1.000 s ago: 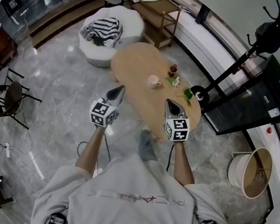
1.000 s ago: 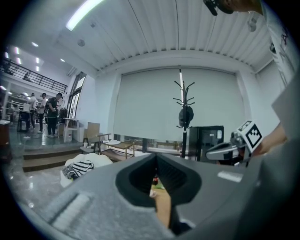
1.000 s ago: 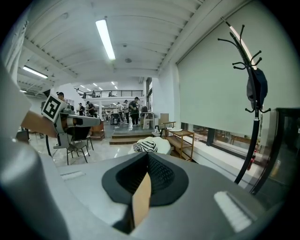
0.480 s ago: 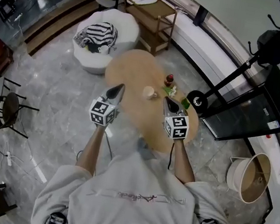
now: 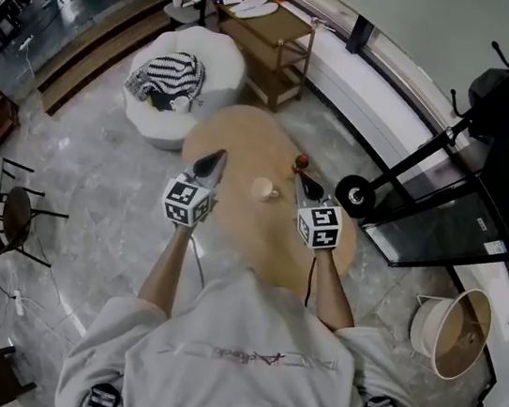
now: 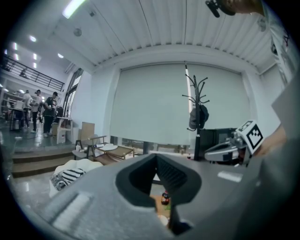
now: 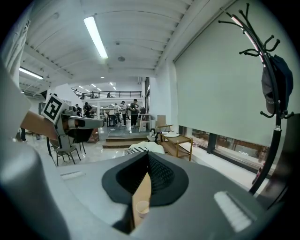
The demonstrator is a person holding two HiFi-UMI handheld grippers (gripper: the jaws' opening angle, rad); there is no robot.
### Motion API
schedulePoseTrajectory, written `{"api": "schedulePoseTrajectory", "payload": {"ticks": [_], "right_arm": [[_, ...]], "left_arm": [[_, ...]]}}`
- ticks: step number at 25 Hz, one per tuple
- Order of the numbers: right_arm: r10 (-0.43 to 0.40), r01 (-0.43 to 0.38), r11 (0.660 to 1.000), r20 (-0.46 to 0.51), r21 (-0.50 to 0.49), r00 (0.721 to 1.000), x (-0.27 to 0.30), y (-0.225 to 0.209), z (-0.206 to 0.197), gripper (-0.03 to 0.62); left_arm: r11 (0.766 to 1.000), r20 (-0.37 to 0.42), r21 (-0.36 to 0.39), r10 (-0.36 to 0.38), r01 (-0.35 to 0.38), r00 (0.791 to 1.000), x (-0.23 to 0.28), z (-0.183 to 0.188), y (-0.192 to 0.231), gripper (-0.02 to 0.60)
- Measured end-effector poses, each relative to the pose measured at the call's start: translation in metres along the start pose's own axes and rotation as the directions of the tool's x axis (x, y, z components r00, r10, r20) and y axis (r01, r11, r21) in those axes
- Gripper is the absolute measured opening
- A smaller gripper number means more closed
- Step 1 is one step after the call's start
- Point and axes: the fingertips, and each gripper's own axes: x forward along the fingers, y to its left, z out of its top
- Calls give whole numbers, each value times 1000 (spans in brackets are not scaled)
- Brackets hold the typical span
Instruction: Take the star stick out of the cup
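Head view looks steeply down on a grey marble floor (image 5: 95, 193), where a long oval table (image 5: 245, 140) of light wood stands out ahead of a person in a pale grey sweatshirt (image 5: 240, 366). Beyond the table's far left end sits a white rounded armchair (image 5: 210, 54) with a black-and-white striped cloth (image 5: 171, 74) heaped on it, and a black coat stand (image 7: 277, 138) rises off to the right. Both forearms reach forward, well apart. The left gripper (image 5: 217, 157) hangs over the table's left edge, and the right gripper (image 5: 303, 181) is over the table's right half. In each gripper view the jaws stand closed, with only a thin slit between the dark ribbed pads and nothing held in either. A small cream cup (image 5: 262, 188) stands upright on the table between the two gripper tips, touching neither, and the right gripper view shows it through its slit. A small red bottle-like thing (image 5: 300, 162) stands on the table just beyond the right gripper's tip, and it also appears through the left gripper's slit. The star stick is too small to make out in any view, so I cannot tell whether it is in the cup.
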Motion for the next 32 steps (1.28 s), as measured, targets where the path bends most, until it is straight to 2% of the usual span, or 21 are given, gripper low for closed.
{"api": "schedulePoseTrajectory", "payload": {"ticks": [9,16,25,32], "right_arm": [[14,-14,1000,4,22,1000,48,-44,8,5],[34,-33,999,-3,37,999,70,-62,3,5],[48,-46,997,-32,55,998,87,-68,-14,5],[45,-41,997,-54,62,998,111,-69,-21,5]], "left_arm": [[1000,-20,0,17,-17,1000,57,4,23,2],[999,-43,-10,32,-32,999,81,-5,30,2],[999,-79,-33,32,-34,996,91,-29,35,2],[998,-94,-51,33,-38,995,99,-43,57,2]]}}
